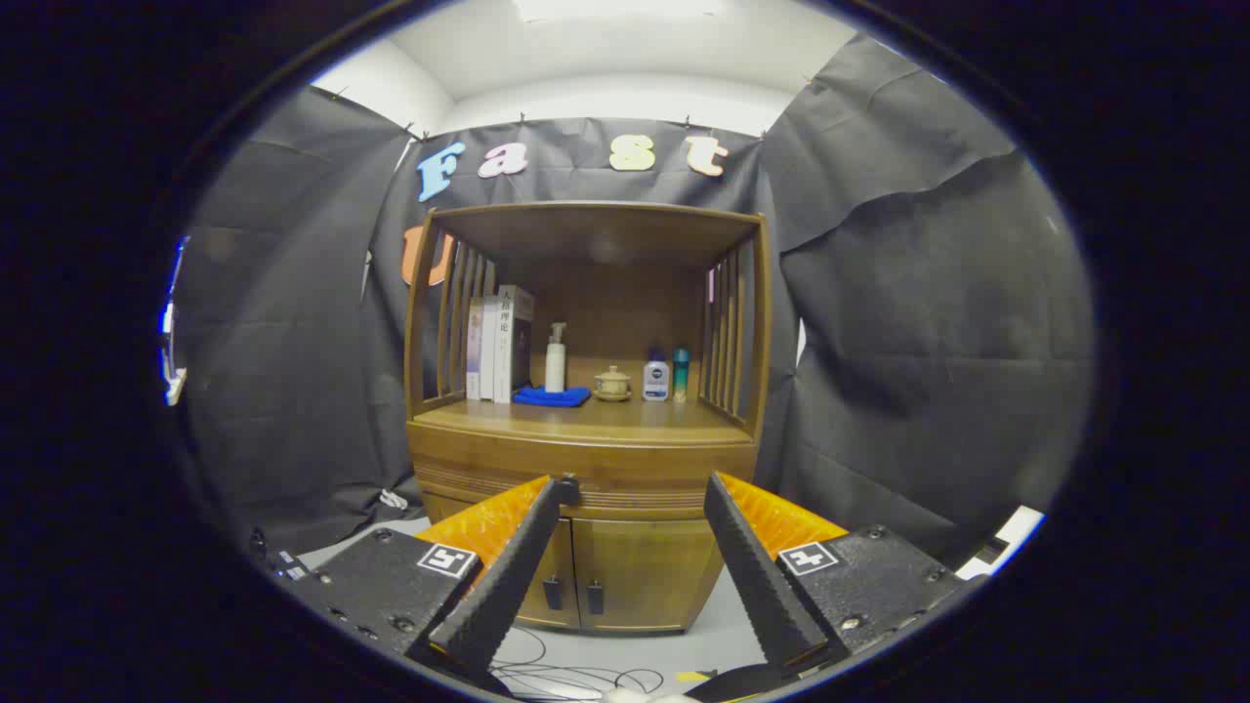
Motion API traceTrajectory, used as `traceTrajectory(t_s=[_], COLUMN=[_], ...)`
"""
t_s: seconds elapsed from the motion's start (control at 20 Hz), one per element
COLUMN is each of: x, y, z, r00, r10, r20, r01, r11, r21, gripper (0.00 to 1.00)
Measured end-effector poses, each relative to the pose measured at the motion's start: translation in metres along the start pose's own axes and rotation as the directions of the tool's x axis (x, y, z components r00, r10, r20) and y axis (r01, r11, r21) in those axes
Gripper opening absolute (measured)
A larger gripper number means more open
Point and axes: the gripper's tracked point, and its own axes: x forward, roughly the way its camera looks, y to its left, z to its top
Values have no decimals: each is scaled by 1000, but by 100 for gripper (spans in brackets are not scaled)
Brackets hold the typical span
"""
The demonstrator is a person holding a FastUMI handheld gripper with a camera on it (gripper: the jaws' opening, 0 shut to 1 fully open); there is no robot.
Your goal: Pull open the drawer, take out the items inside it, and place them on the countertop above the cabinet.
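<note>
Against the black cloth wall stood the wooden cabinet [586, 459], well beyond the gripper [633, 493] and facing it squarely. Its upper part was an open shelf with slatted sides and a flat roof; below the tabletop [586, 422] ran the drawer [586, 478], shut flush with the cabinet front, its small dark knob [569, 485] showing just beside the left fingertip. Under the drawer were two closed doors [630, 571], each with a dark handle near the middle seam. The gripper was spread wide, nothing between its fingers, both of them pointing toward the drawer front and apart from it. On the tabletop, a few books [498, 344] stood upright at the left against the slats. Next to them a blue cloth [552, 396] lay folded, with a white pump bottle [555, 359] standing behind it. A small lidded pot [612, 384] sat near the middle, and to its right a white-and-blue bottle [656, 380] stood just beside a slim teal bottle [681, 375]. Loose cables [566, 674] trailed over the pale floor [723, 635] before the cabinet.
</note>
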Motion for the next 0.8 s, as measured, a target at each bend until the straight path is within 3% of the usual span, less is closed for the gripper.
traceTrajectory(t_s=[0.8], x=[-7], y=[1], z=[6], r00=[1000], r10=[-7], r20=[3], r01=[7], r11=[1000], r21=[9], gripper=[98])
